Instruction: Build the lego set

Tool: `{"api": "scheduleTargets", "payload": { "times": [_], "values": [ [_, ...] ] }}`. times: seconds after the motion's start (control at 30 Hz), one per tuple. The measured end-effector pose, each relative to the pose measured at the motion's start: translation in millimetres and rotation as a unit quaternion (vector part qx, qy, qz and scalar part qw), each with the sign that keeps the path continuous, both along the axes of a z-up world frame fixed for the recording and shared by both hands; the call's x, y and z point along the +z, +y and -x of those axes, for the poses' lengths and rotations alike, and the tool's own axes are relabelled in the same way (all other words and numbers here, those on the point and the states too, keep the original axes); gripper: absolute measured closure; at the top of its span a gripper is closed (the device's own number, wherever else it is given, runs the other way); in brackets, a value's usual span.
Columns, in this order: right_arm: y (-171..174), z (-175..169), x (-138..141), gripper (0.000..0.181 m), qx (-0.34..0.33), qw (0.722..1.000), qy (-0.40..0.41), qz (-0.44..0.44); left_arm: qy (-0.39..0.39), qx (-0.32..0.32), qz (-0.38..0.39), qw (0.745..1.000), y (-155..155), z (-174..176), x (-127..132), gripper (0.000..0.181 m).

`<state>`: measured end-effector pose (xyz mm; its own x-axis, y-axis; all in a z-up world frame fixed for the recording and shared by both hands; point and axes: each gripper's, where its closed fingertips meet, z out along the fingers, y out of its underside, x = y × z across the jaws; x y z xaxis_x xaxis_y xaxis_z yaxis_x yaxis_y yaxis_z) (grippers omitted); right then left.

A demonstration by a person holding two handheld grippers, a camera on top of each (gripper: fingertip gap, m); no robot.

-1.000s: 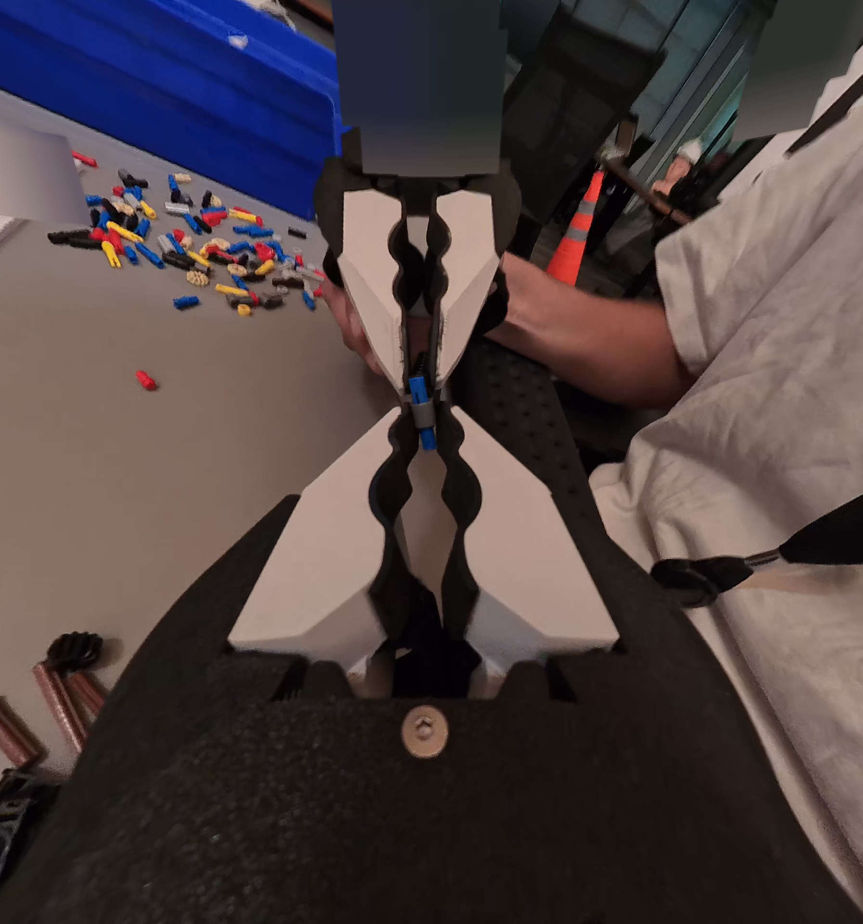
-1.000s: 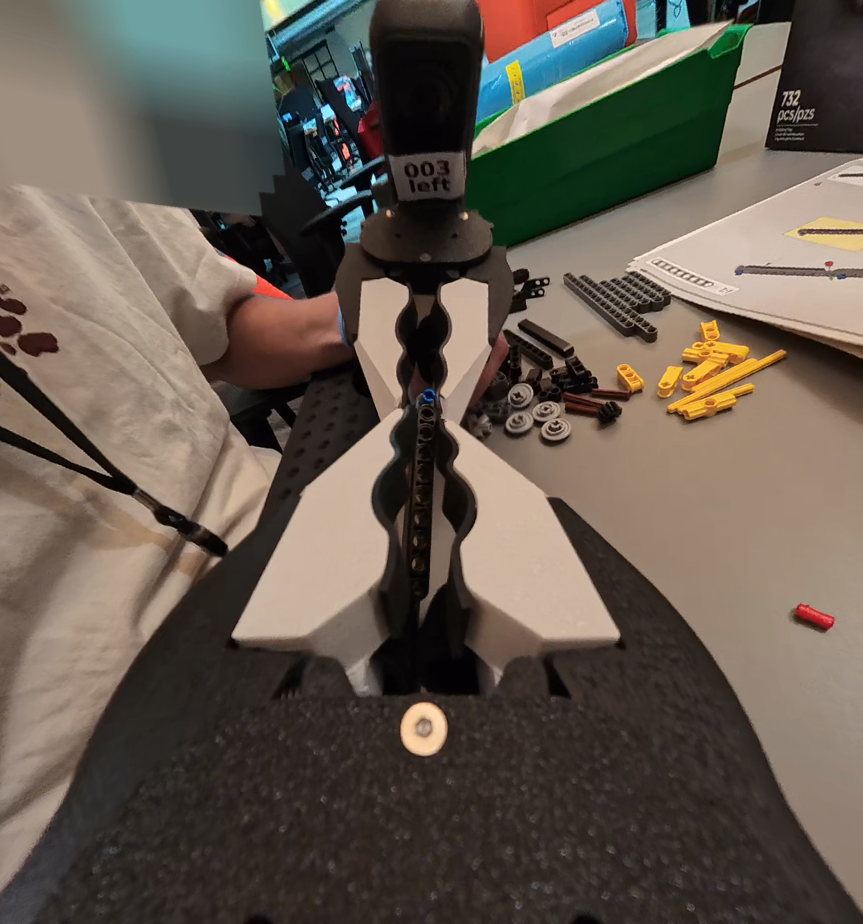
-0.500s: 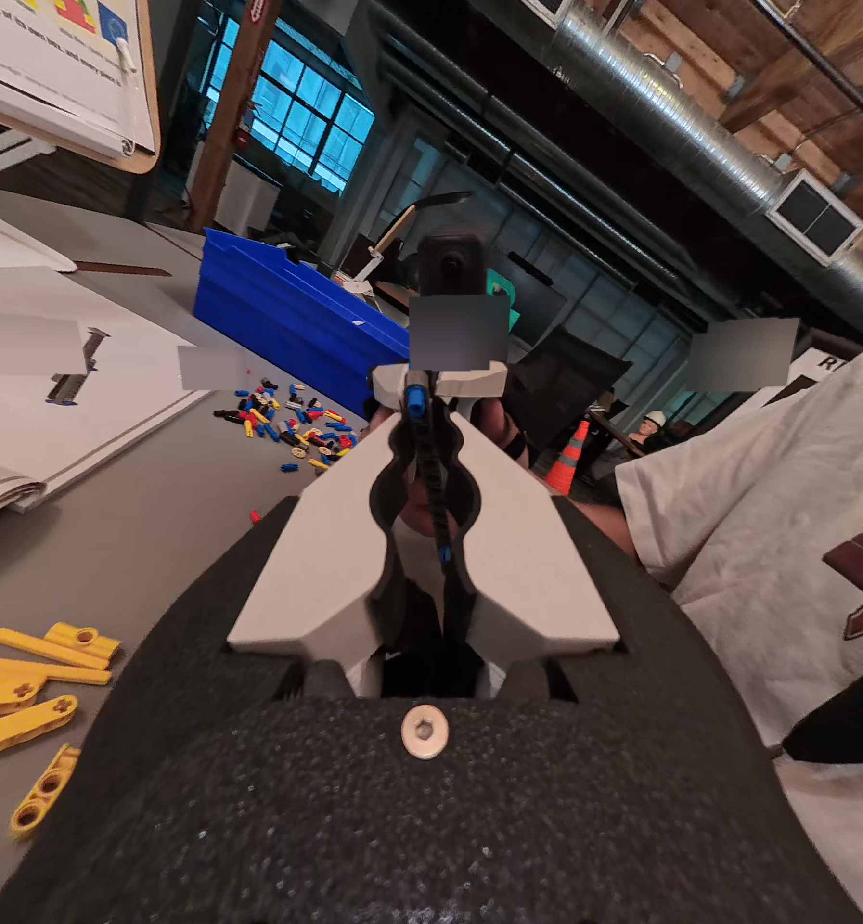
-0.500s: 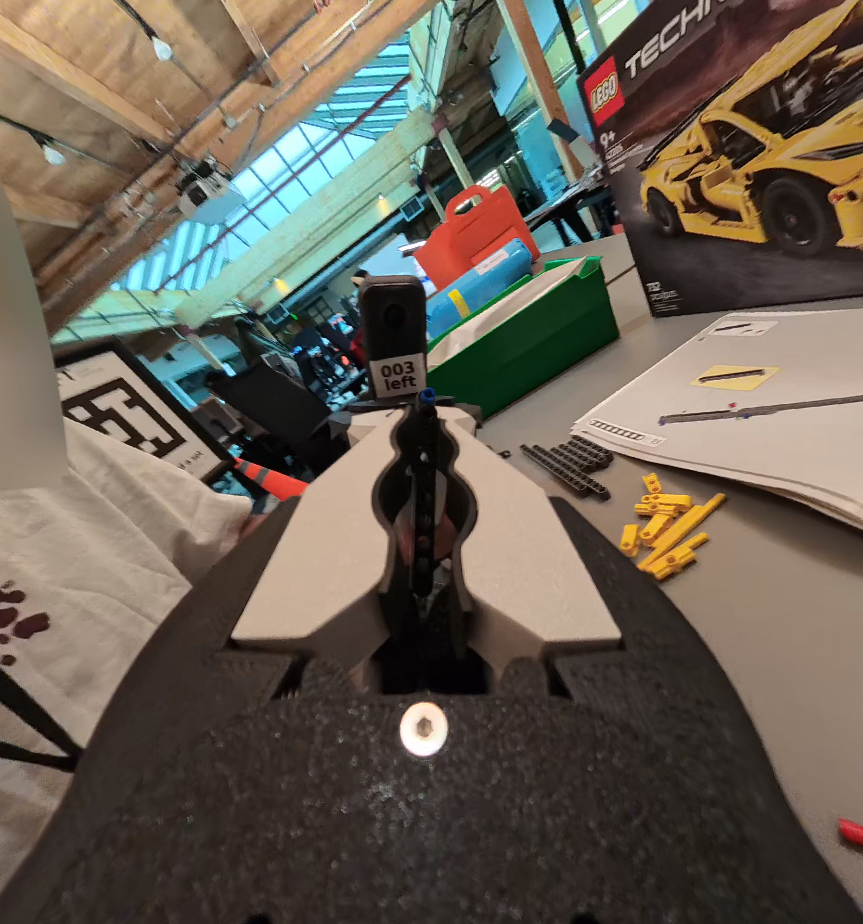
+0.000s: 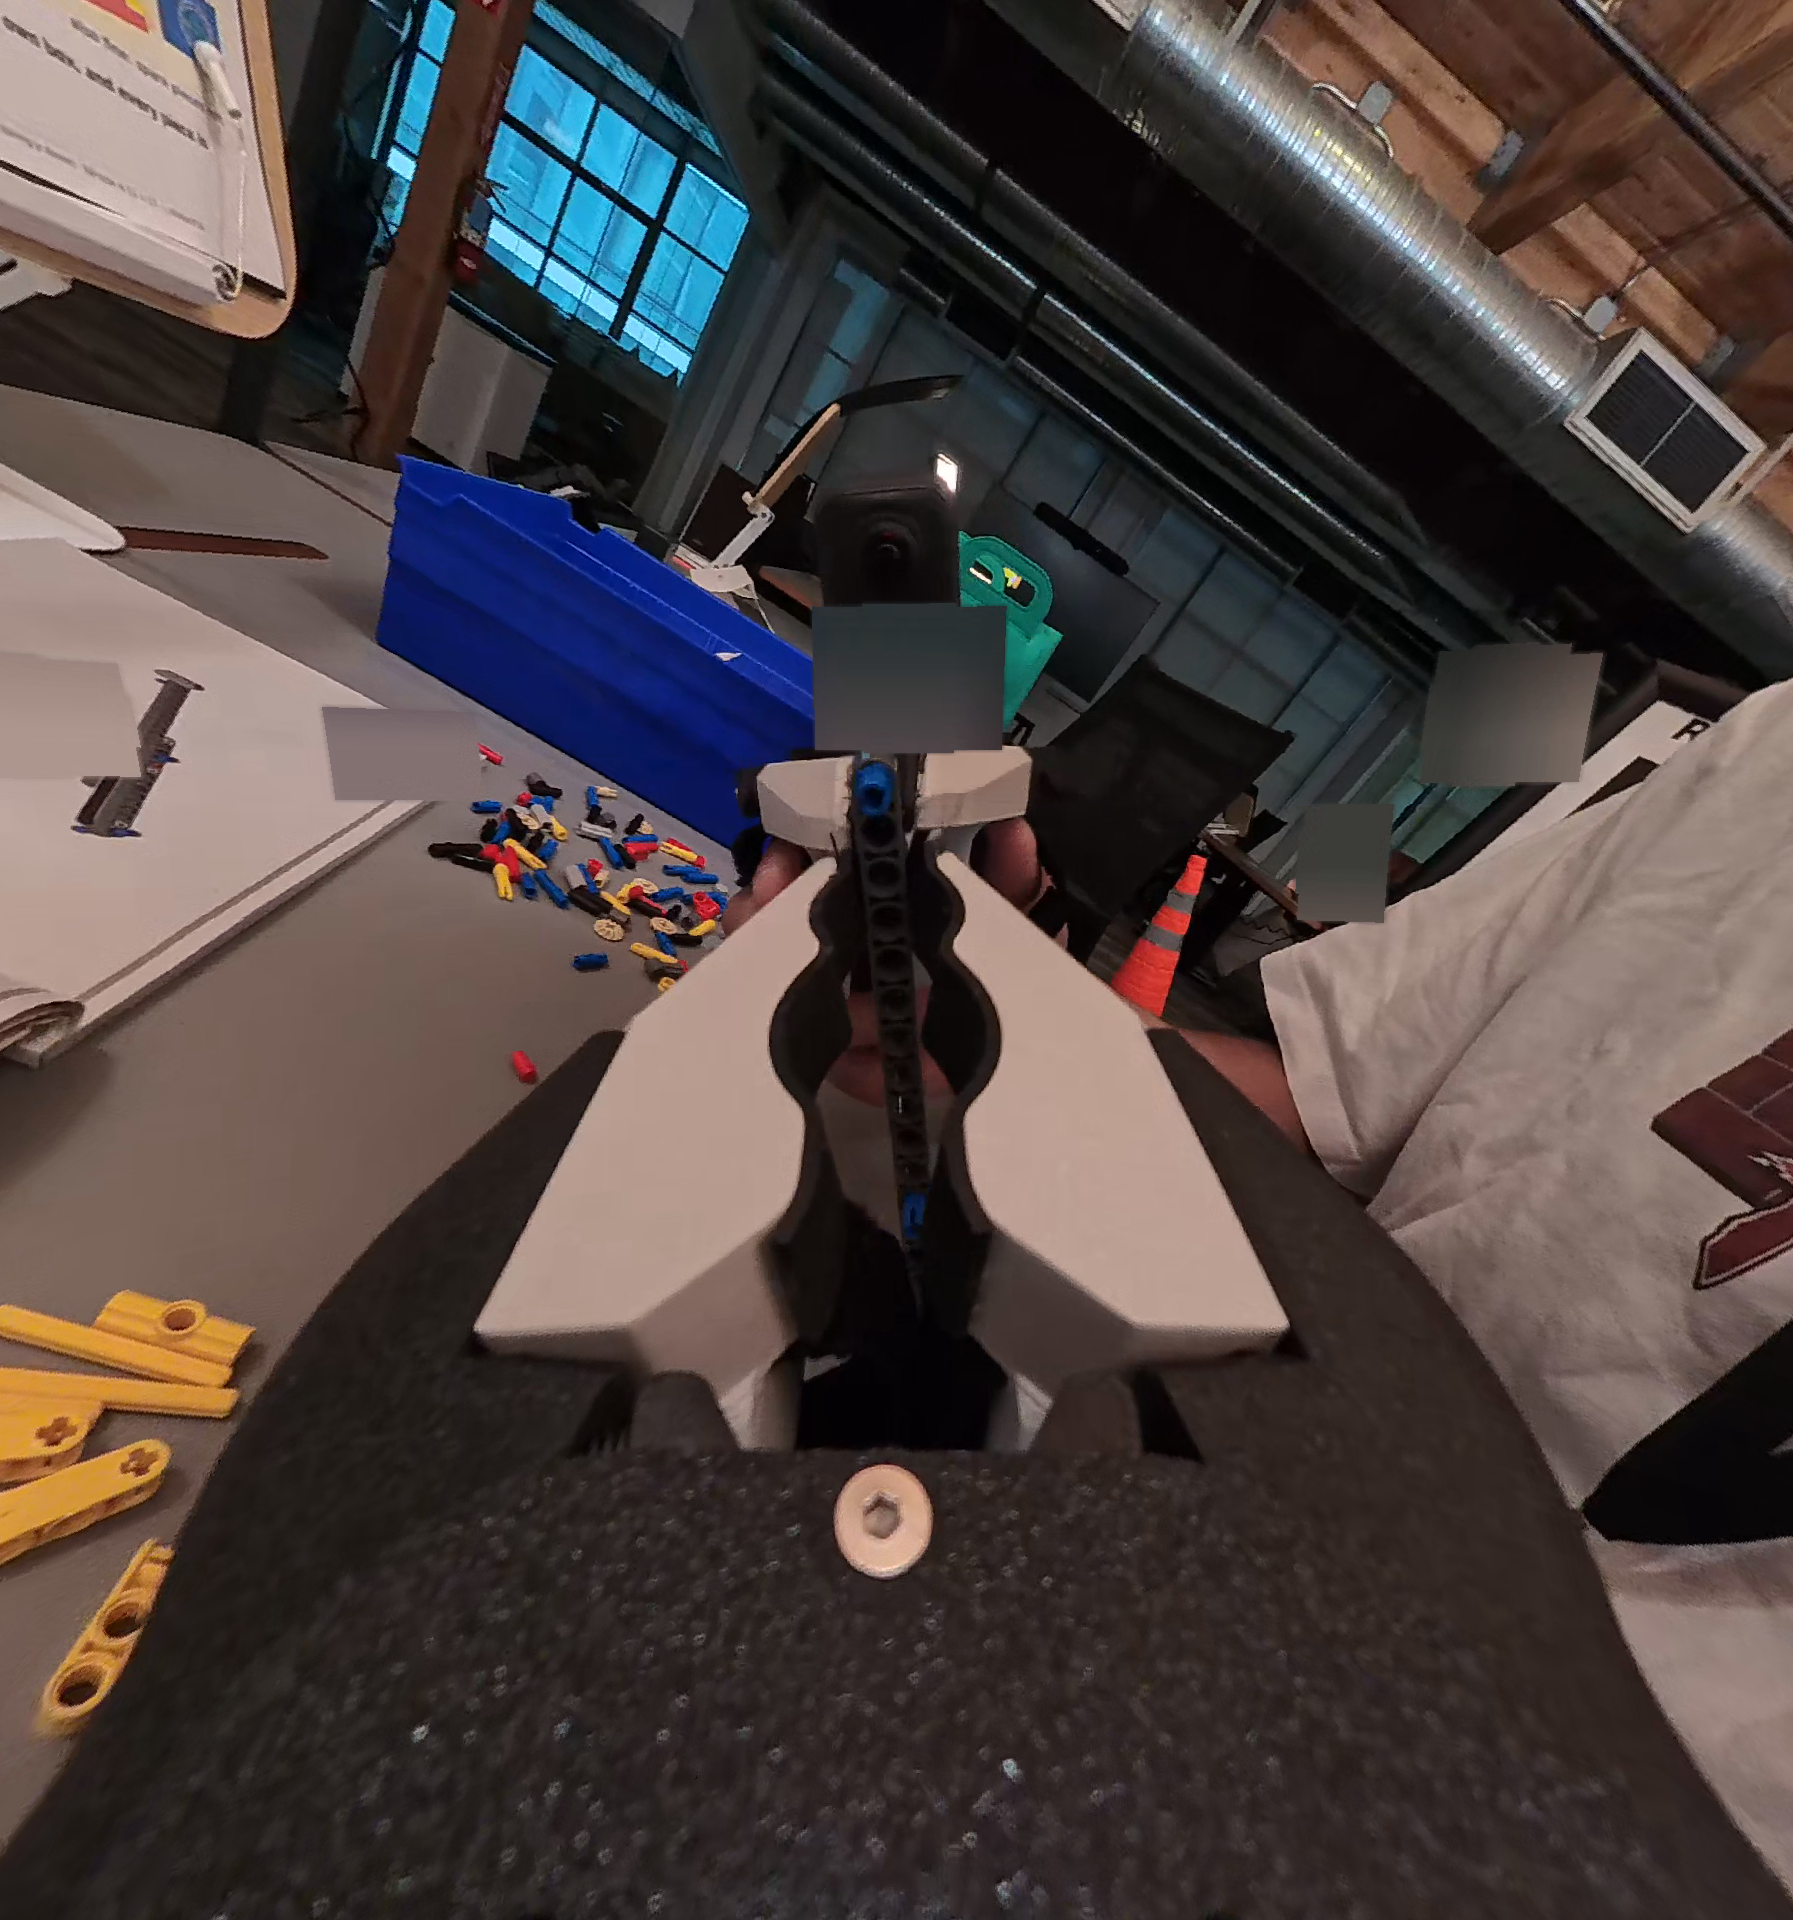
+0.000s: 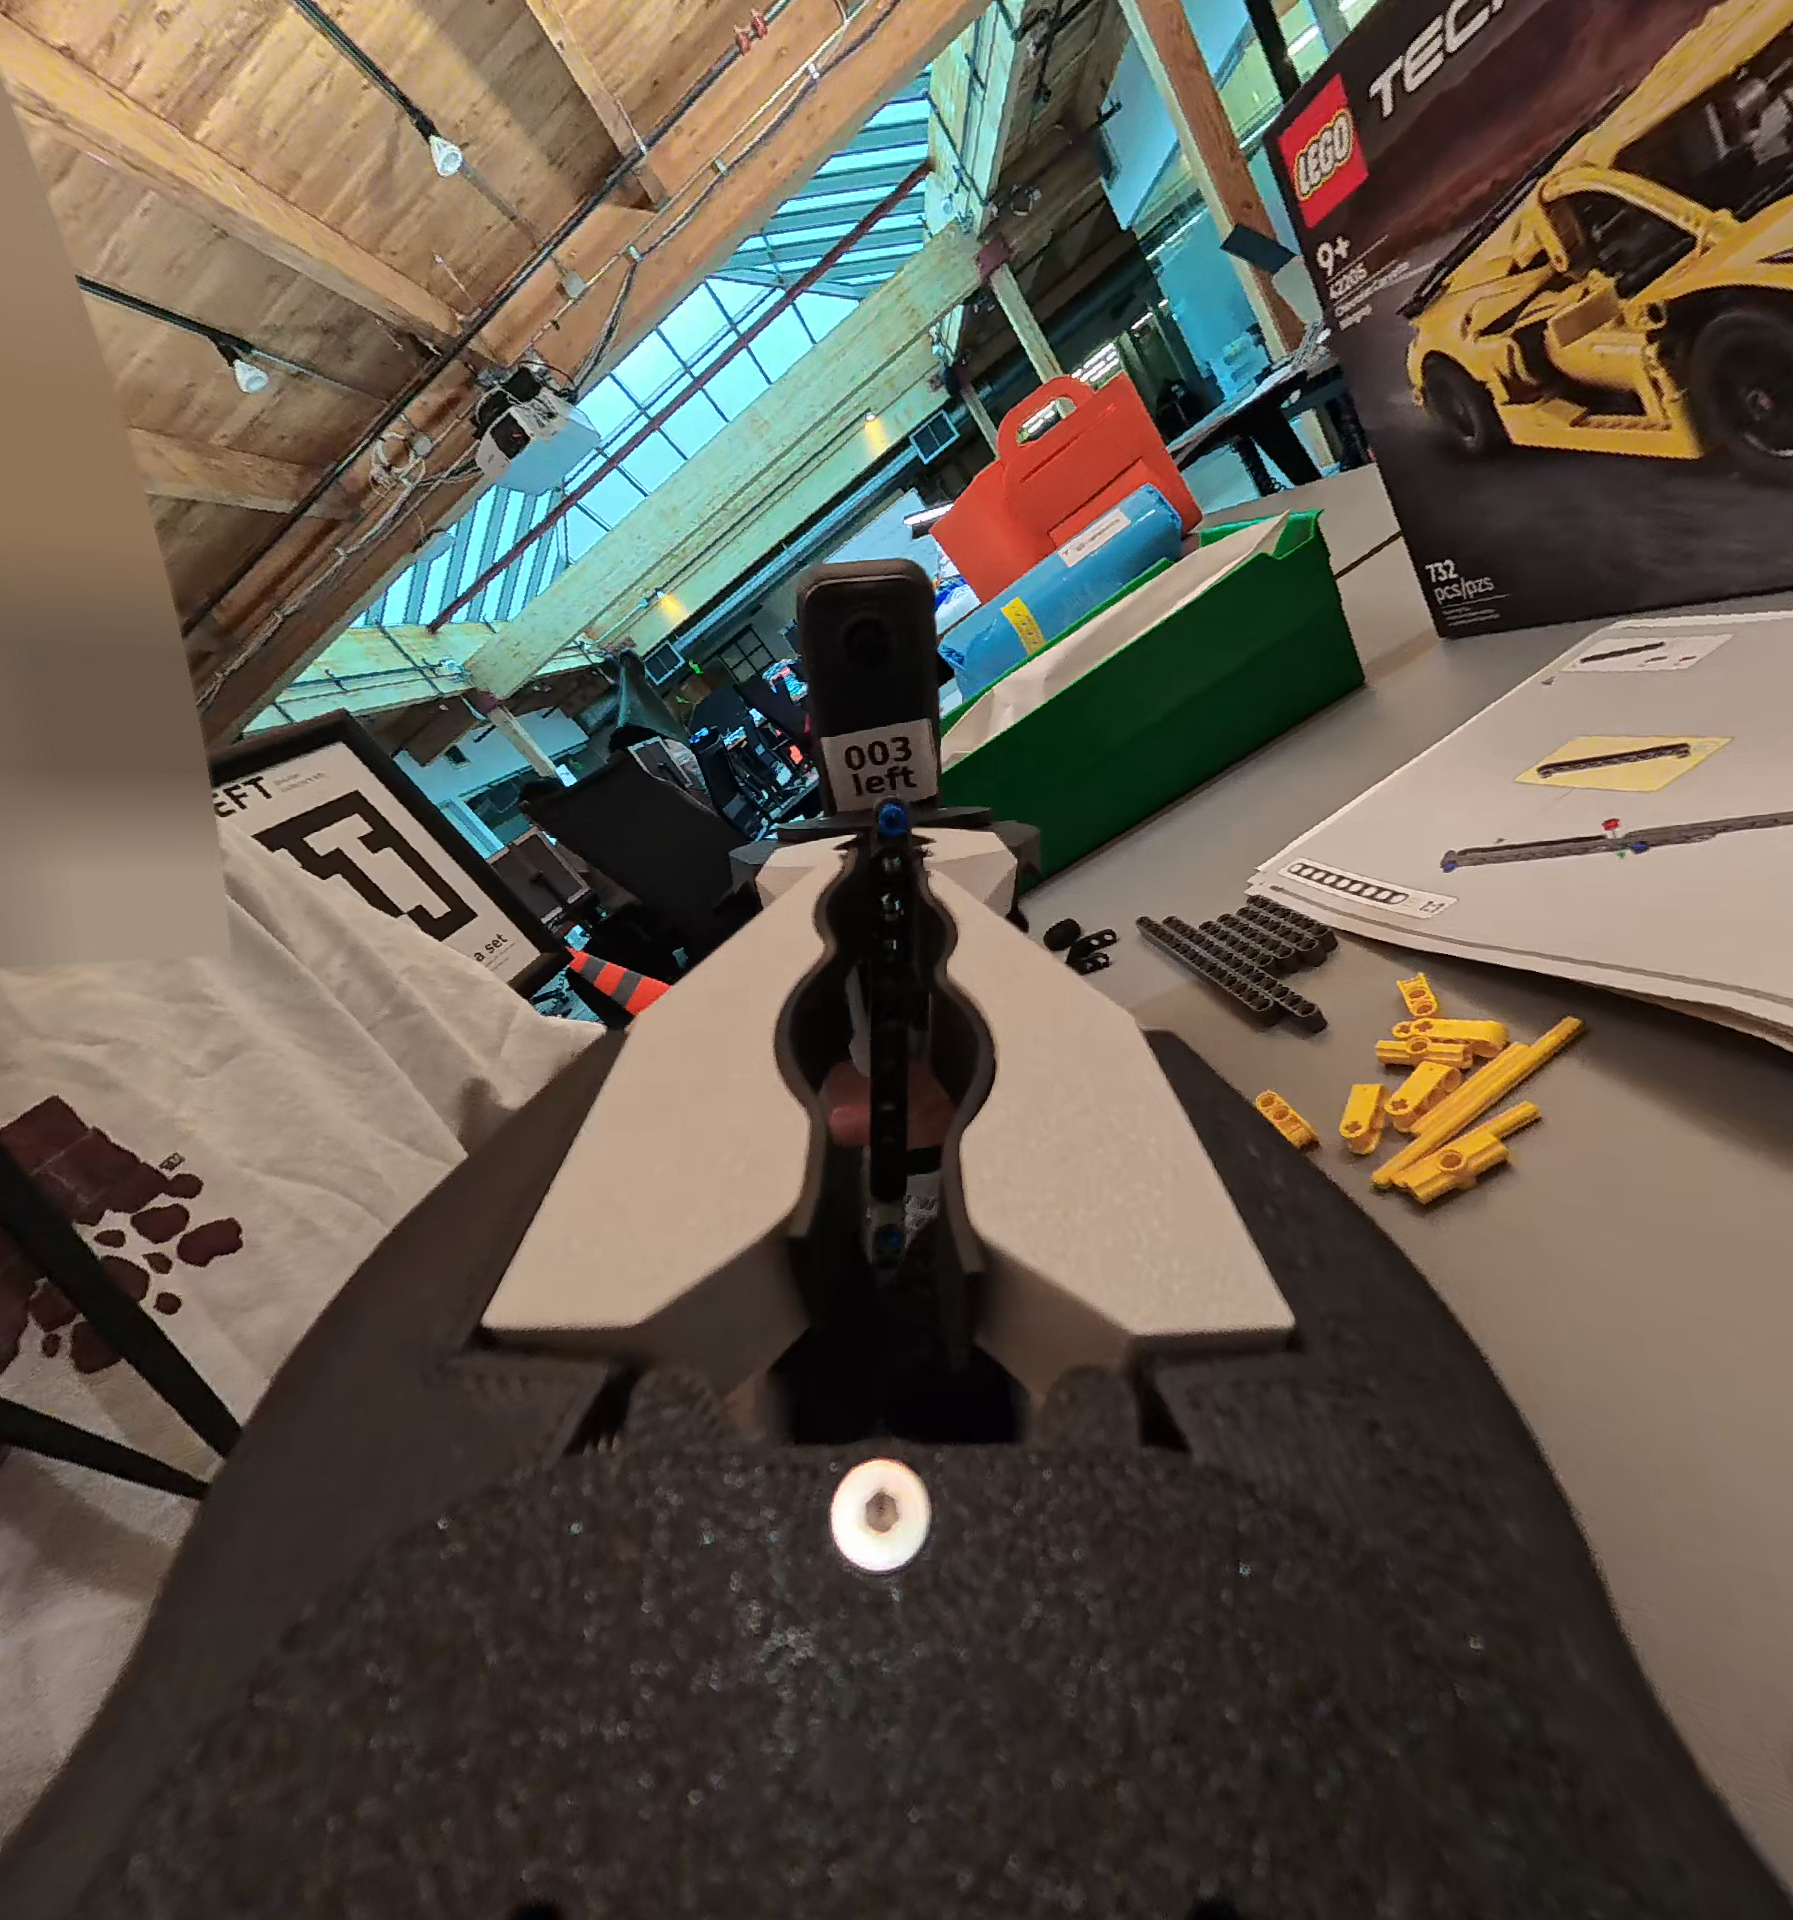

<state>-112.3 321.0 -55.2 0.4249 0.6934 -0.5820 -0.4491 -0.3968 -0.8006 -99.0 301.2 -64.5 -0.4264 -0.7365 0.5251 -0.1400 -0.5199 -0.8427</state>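
A long black beam with holes (image 5: pixel 887 987) carries a blue pin (image 5: pixel 874 792) at its far end and another blue pin (image 5: pixel 911 1210) nearer the camera. In the left wrist view it runs between the fingers of my left gripper (image 5: pixel 887 868), which is shut on it. The right gripper's white fingers (image 5: pixel 975 795) meet it end-on at the far tip. In the right wrist view the same beam (image 6: pixel 887 1018) lies between the fingers of my right gripper (image 6: pixel 887 868), which is also shut on it, with a blue pin (image 6: pixel 890 817) at the tip. Both grippers are held above the table.
A pile of small coloured pieces (image 5: pixel 601 873) lies before a blue bin (image 5: pixel 580 634), with an open instruction booklet (image 5: pixel 144 748), yellow beams (image 5: pixel 71 1403) and a red pin (image 5: pixel 524 1065). The right wrist view shows a green bin (image 6: pixel 1162 707), the set's box (image 6: pixel 1598 312), black beams (image 6: pixel 1235 956) and yellow pieces (image 6: pixel 1443 1101). Only a small space, under 4 cm, lies between the two pairs of fingers.
Both grippers have tilted up from looking down at the table to looking level. The black beam now runs deep between the left fingers, where only a blue pin showed before.
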Motion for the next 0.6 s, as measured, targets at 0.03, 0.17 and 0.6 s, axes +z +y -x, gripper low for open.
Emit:
{"api": "scheduleTargets", "payload": {
  "times": [0.03, 0.17, 0.6],
  "values": [
    [1.2, 0.5, -1.0, 0.174, 0.000, 1.000, -0.003, 0.001, 0.001, 0.002, -0.002, 1.000, 0.1, -0.3, -0.6, 0.175],
    [-2.0, 3.6, 1.0, 0.175, -0.001, 0.999, -0.029, -0.019, -0.004, -0.007, -0.008, 1.000, -4.0, 2.0, 1.1, 0.174],
    [-0.1, 3.3, -5.1, 0.174, 0.009, 1.000, -0.015, 0.003, -0.002, -0.005, 0.007, 1.000, -1.3, 3.5, -3.1, 0.175]
  ]
}}
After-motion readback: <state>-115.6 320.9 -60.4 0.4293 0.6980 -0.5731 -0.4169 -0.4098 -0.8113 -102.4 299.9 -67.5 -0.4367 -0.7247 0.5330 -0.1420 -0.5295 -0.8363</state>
